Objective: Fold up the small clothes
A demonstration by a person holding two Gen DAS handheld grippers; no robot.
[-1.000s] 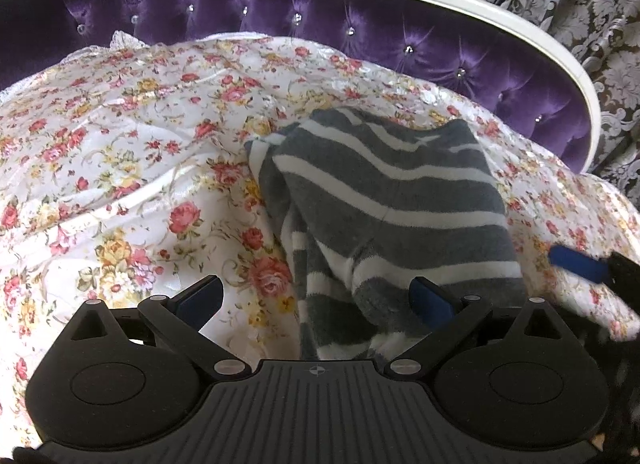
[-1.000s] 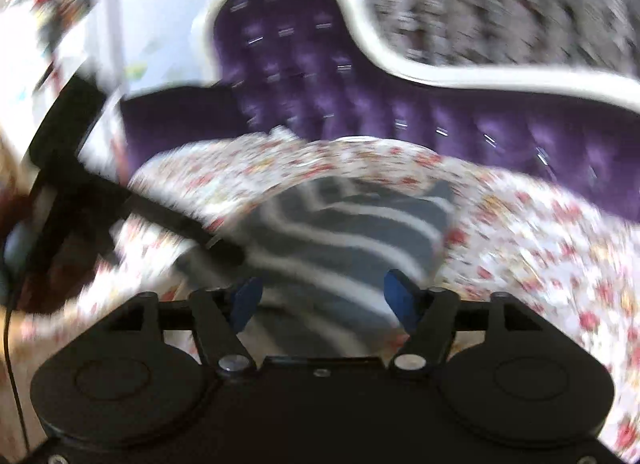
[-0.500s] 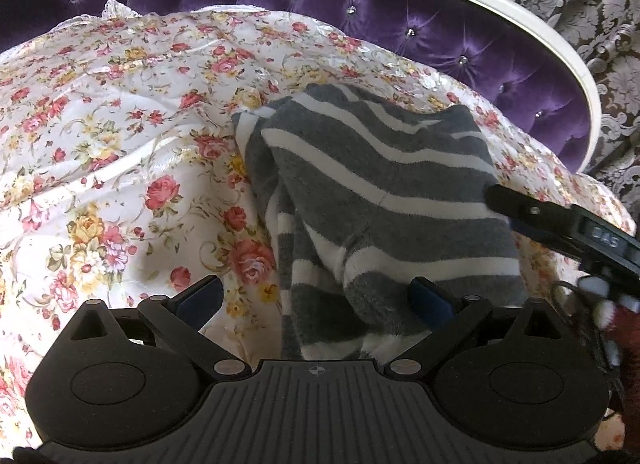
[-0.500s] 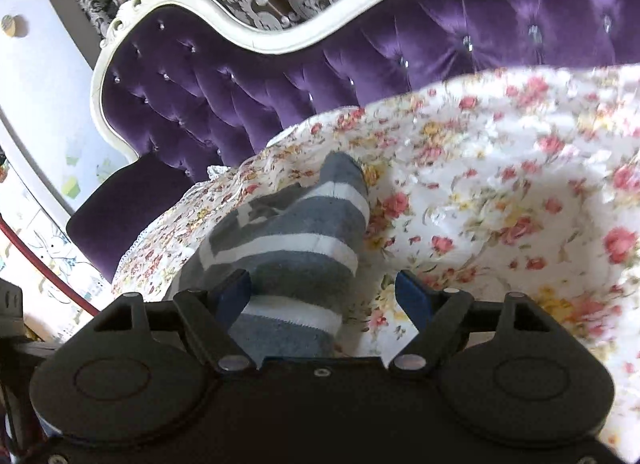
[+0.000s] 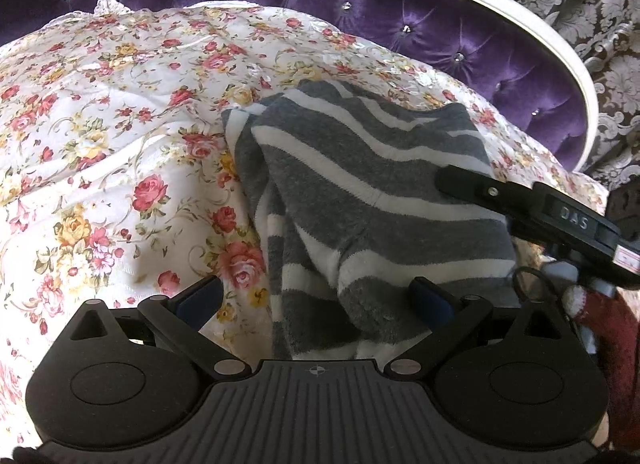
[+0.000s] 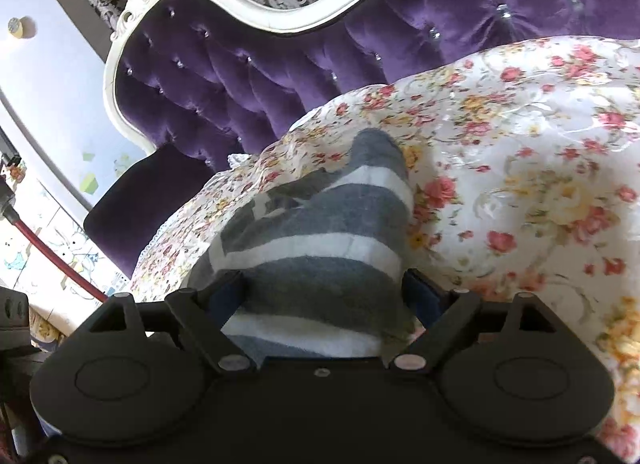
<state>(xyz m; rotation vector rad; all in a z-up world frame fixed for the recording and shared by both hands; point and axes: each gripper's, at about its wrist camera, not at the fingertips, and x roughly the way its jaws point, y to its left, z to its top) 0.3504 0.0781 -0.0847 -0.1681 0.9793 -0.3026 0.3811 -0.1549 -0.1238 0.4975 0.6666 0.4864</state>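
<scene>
Floral bedspread [image 5: 120, 112] carries striped garment [image 5: 360, 192]; left tongs [image 5: 316, 300] gape, right tongs [image 6: 320, 296] straddle it.

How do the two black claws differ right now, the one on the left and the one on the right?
The left gripper hangs open with only its right finger over the striped sock; the right gripper has the sock's end filling the space between its fingers. The left faces the sock's broad side, the right its narrow end. Both have blue pads.

Right gripper [image 6: 322, 298] now in over the grey-and-white striped knit garment's [image 6: 316, 240] edge, fabric between its spread fingers.
</scene>
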